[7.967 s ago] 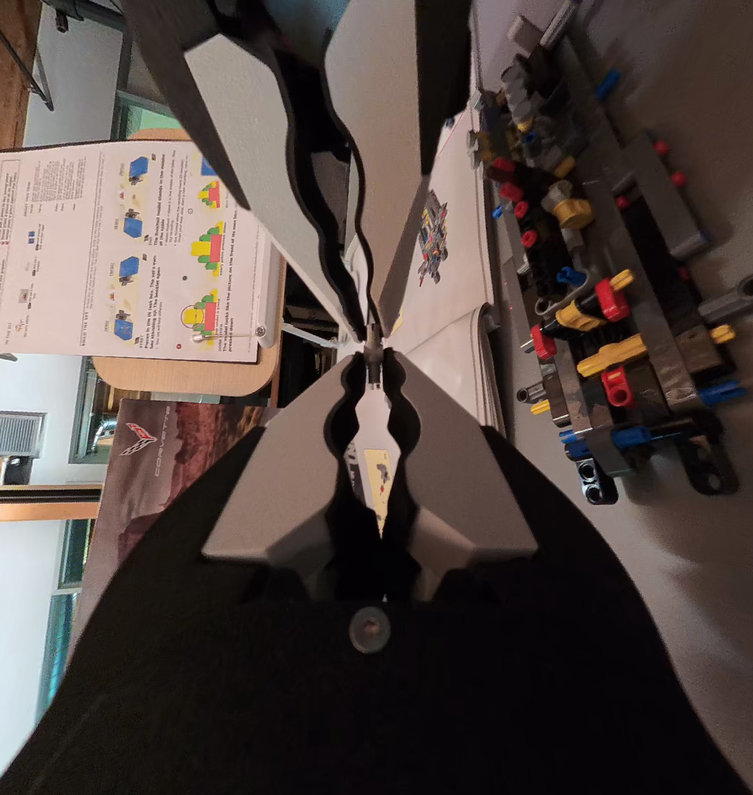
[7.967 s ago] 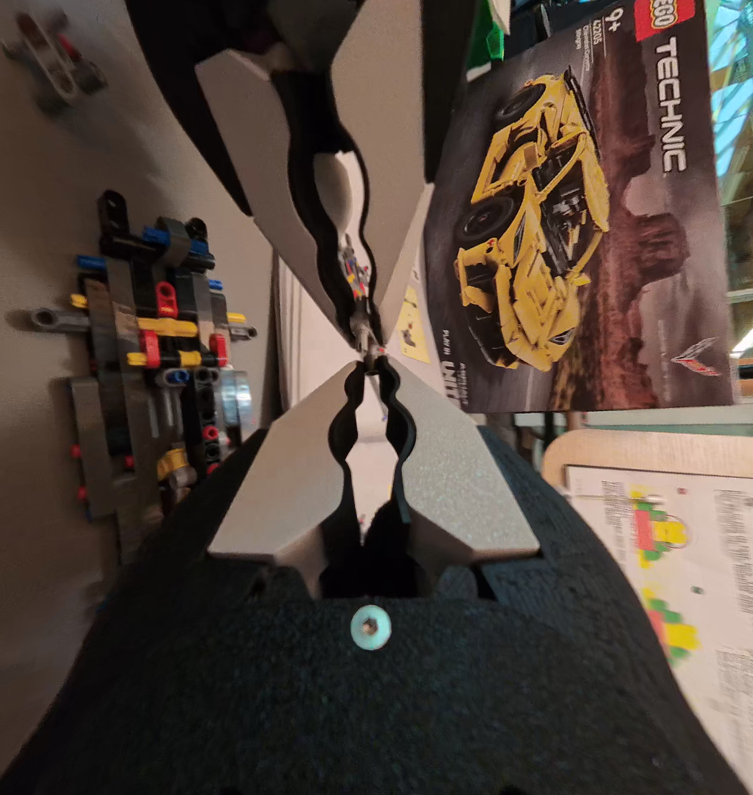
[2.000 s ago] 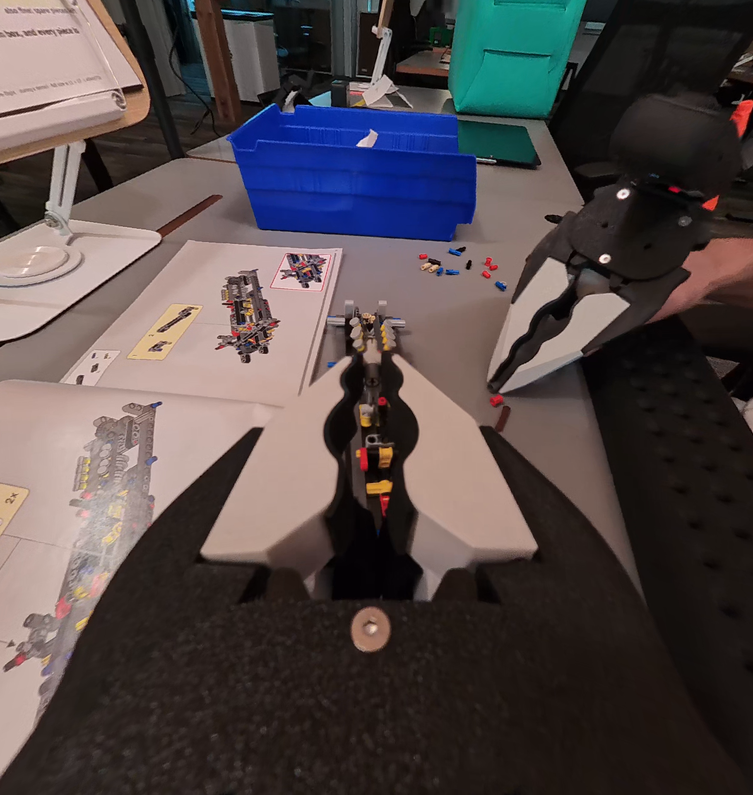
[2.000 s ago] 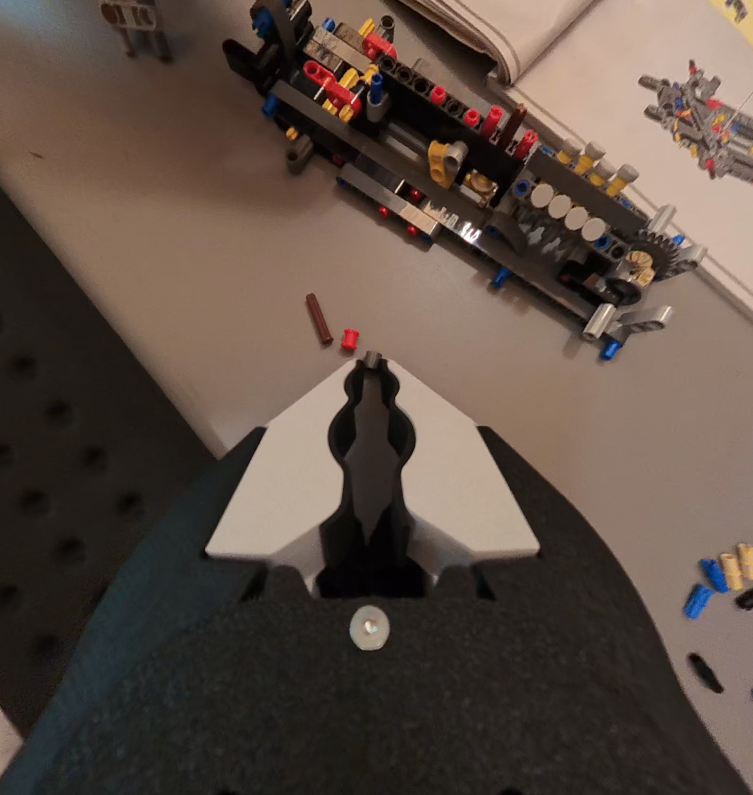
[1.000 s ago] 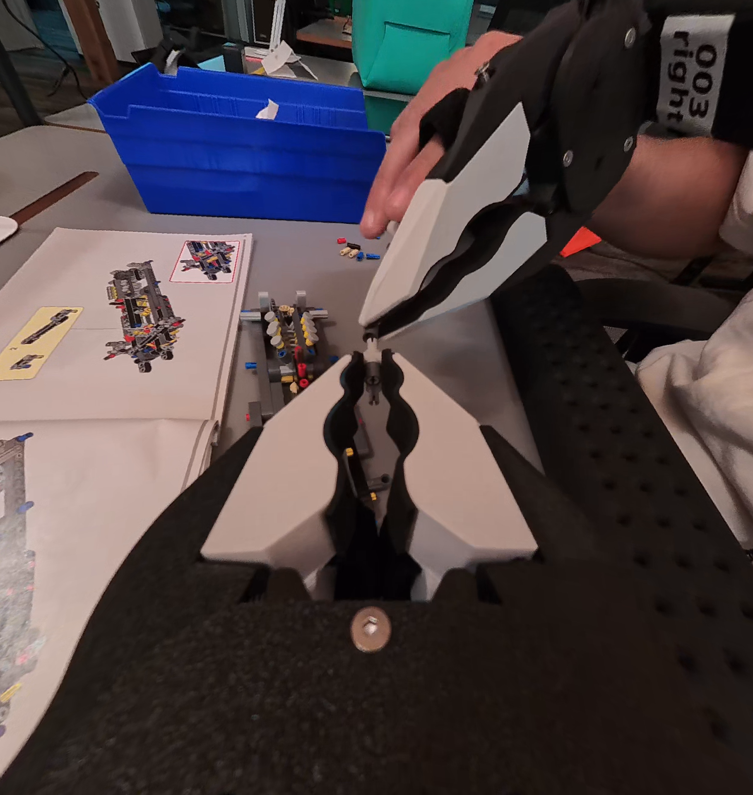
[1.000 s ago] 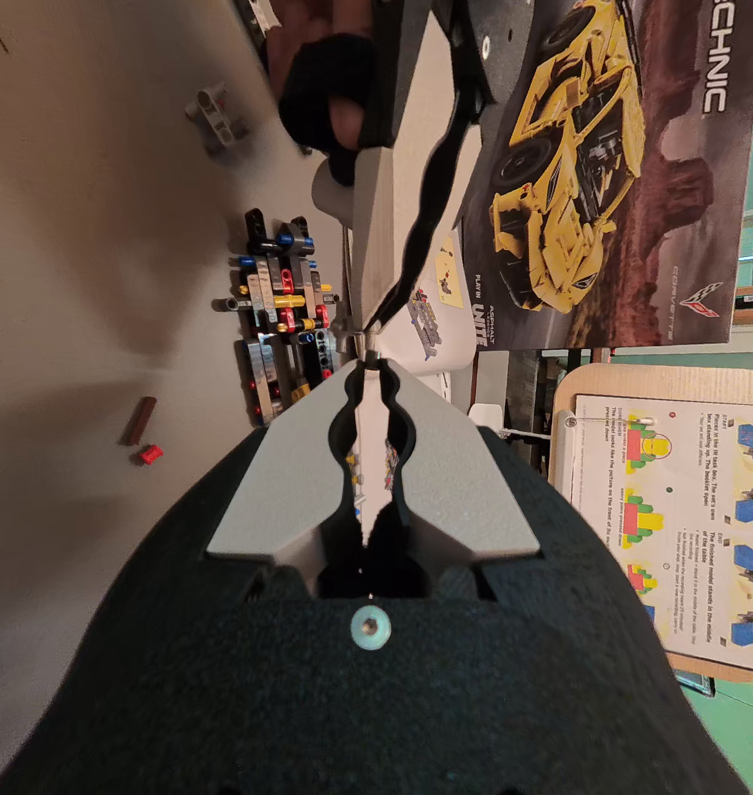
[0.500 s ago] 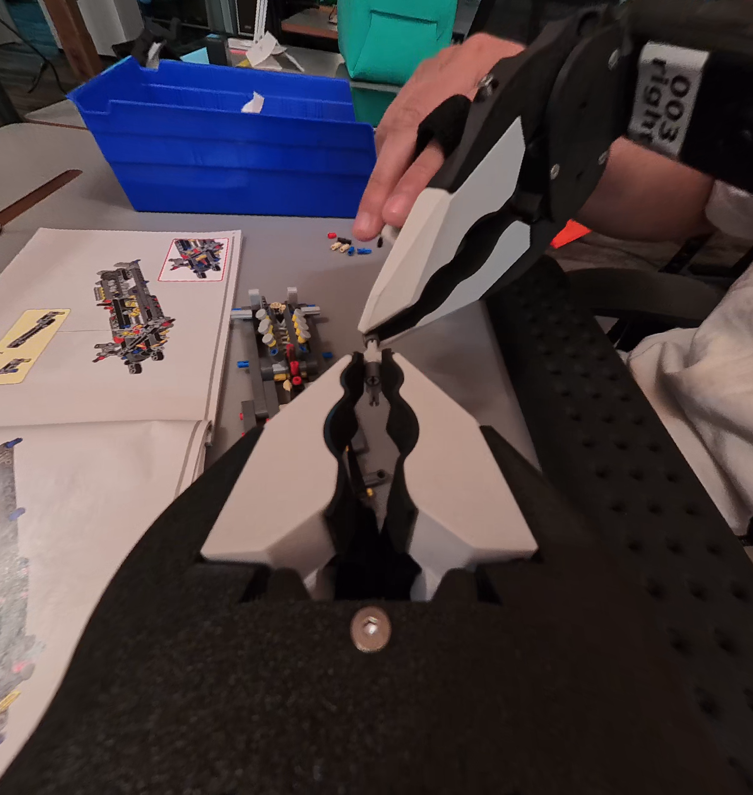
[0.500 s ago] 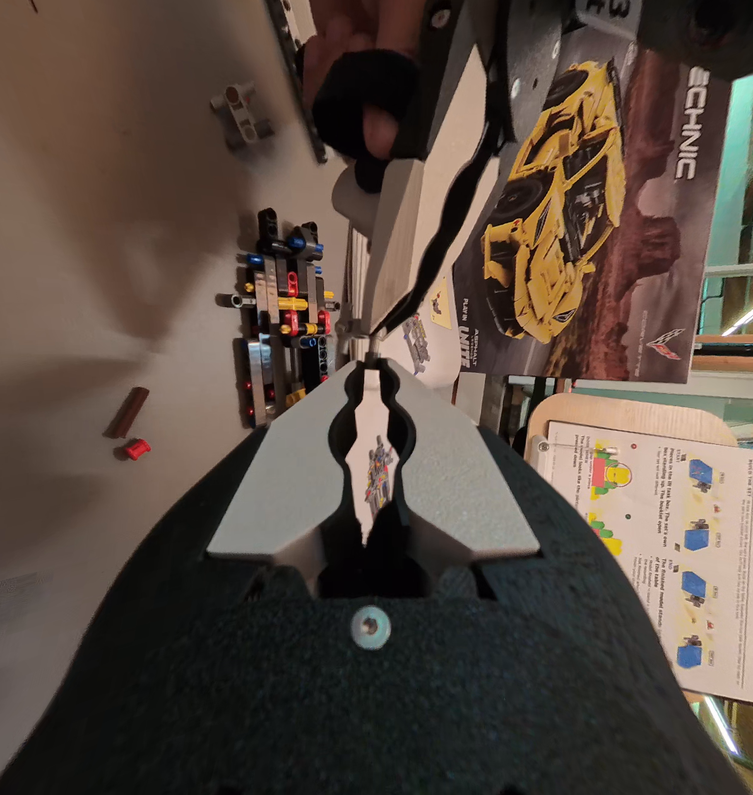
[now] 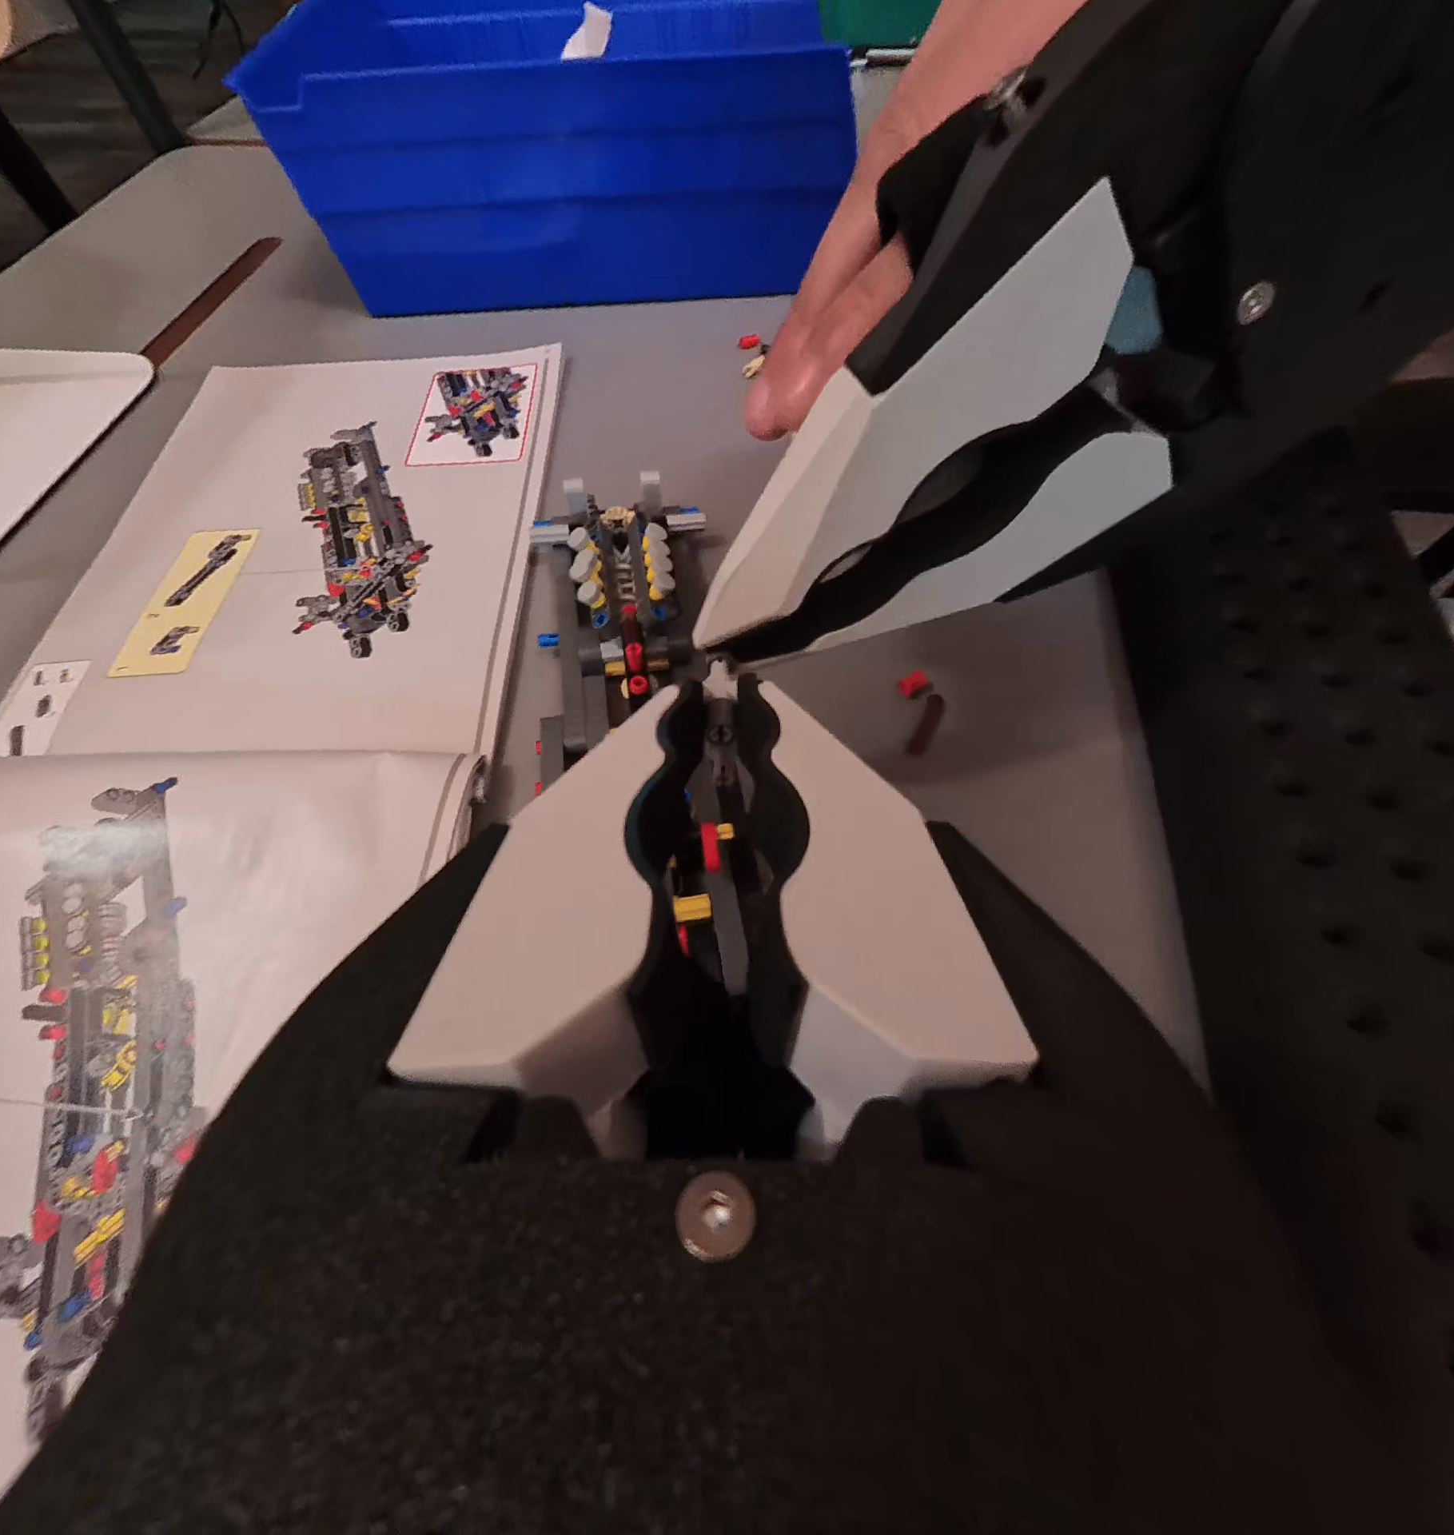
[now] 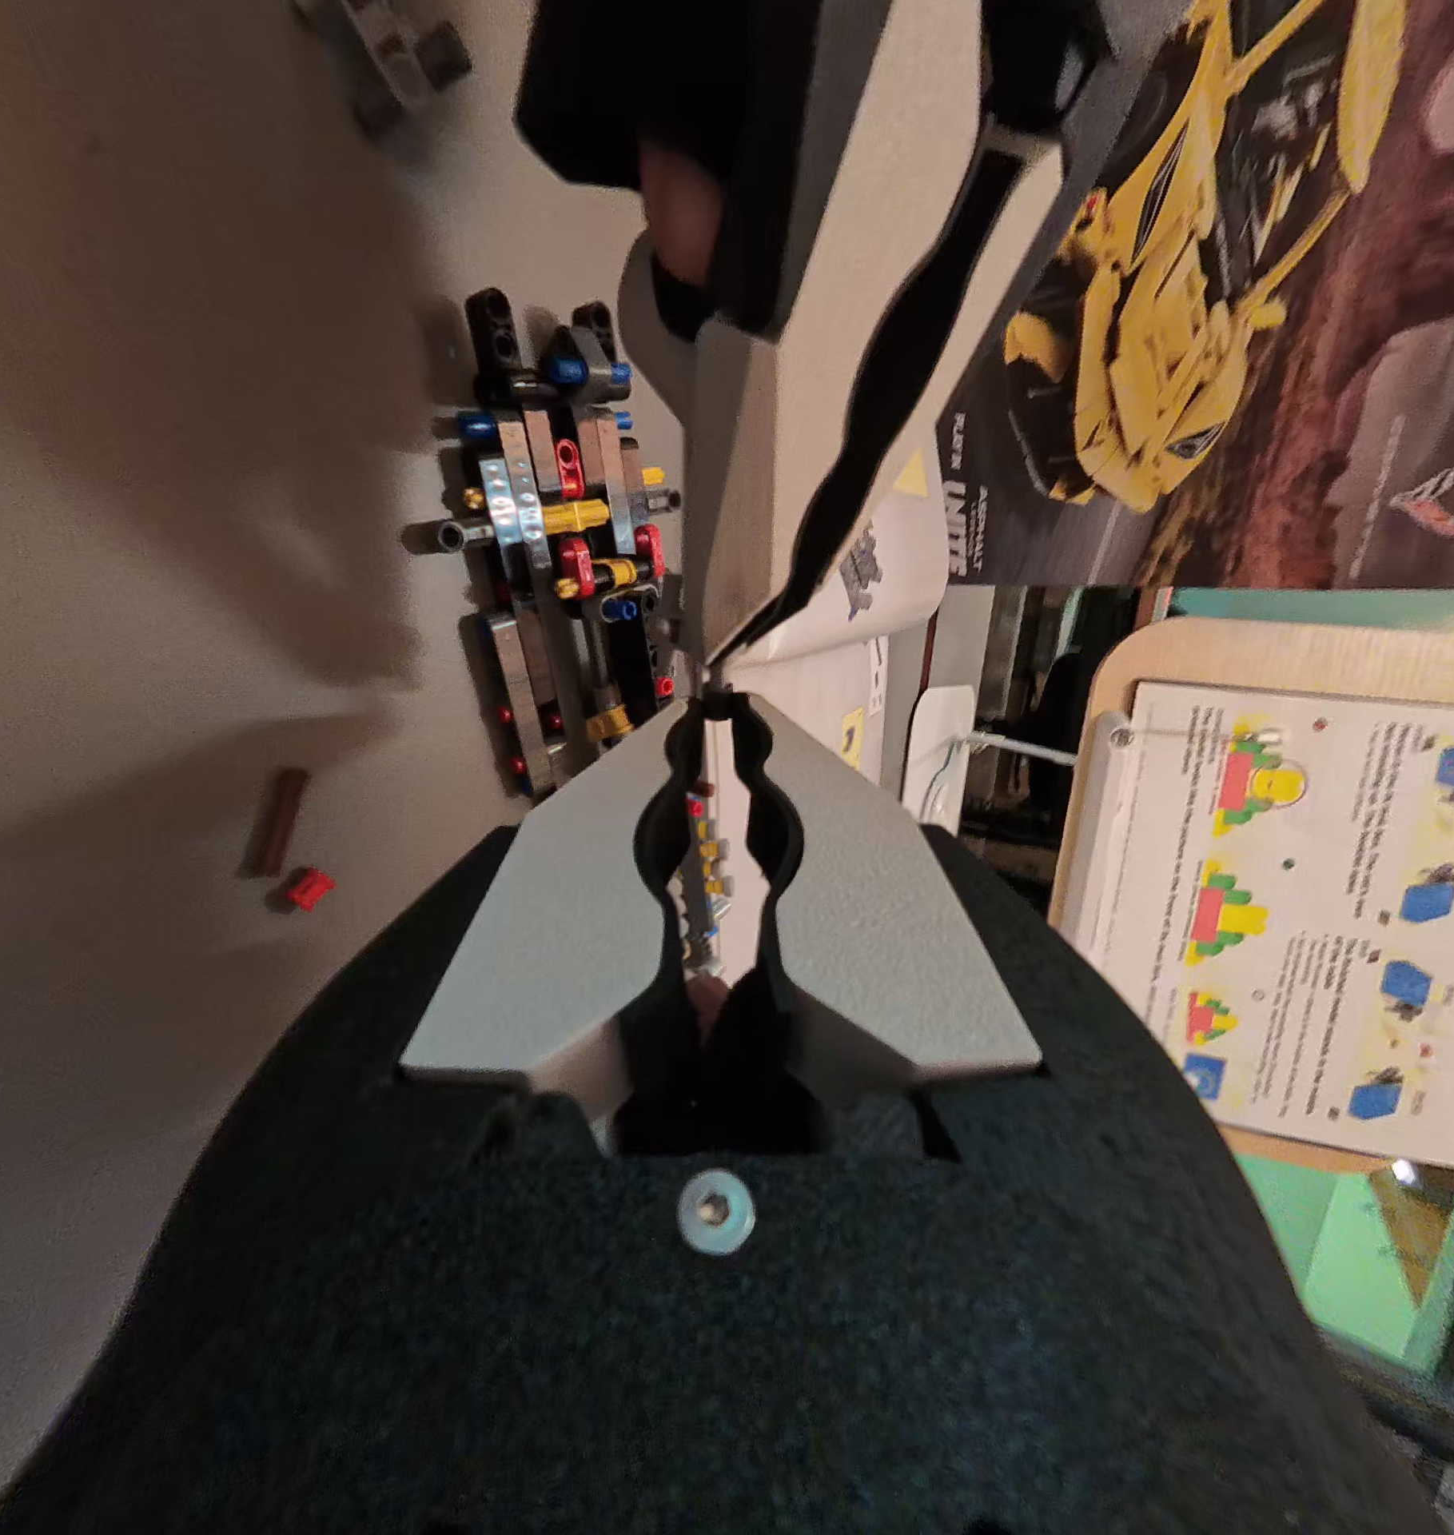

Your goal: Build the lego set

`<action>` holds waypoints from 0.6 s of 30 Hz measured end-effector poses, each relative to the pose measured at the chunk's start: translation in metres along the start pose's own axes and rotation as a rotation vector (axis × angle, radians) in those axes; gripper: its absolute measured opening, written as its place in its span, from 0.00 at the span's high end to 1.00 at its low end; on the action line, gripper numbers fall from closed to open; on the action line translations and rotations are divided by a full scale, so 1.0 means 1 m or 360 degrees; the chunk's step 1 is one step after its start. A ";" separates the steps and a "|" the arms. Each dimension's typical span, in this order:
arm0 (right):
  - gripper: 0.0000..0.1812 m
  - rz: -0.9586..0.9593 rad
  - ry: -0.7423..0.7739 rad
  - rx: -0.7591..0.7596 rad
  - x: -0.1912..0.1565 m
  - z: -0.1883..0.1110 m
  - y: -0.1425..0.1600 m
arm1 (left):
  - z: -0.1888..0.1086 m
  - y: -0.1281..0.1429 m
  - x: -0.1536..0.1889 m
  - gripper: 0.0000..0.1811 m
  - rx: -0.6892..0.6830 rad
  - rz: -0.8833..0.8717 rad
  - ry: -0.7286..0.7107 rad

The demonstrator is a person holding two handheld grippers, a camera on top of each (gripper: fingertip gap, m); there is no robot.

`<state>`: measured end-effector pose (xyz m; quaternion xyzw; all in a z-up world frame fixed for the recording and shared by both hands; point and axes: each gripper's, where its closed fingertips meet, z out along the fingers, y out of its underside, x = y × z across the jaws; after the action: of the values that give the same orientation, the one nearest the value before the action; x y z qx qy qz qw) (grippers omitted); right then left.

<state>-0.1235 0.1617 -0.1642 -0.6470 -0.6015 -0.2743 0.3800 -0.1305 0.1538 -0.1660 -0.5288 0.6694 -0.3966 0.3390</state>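
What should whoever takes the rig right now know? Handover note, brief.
Left hand-held gripper: shut on a small grey piece.
Right hand-held gripper: shut, its tip meeting the same piece tip to tip above the table.
Partly built chassis lies beside the open instruction booklet; red bush and brown axle lie loose to its right.
Done: chassis partly built.
Left: mate the pinched parts, then fit them.

I count two grippers, the left gripper [image 9: 719, 677] and the right gripper [image 9: 707, 648], one half-built lego chassis [image 9: 615, 581], one open instruction booklet [image 9: 291, 581], one blue bin [image 9: 557, 158], one red bush [image 9: 913, 684], one brown axle [image 9: 927, 721], one set box [image 10: 1255, 274].
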 end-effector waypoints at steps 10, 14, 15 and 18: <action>0.98 0.0191 0.0018 -0.0101 0.000 0.004 0.003 | 0.002 0.002 -0.004 0.97 -0.0073 0.0096 -0.0146; 0.98 0.0117 0.0032 -0.0032 -0.001 0.000 0.000 | 0.001 0.000 0.000 0.97 -0.0028 0.0042 -0.0050; 0.98 0.0103 0.0035 -0.0014 -0.002 -0.001 -0.001 | 0.001 0.000 0.002 0.96 -0.0014 0.0027 -0.0015; 0.98 0.0034 0.0069 -0.0012 -0.003 -0.004 -0.002 | 0.000 0.000 0.005 0.96 -0.0014 0.0018 0.0027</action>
<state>-0.1255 0.1569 -0.1640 -0.6486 -0.5851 -0.2865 0.3936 -0.1313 0.1488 -0.1666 -0.5231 0.6770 -0.3962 0.3333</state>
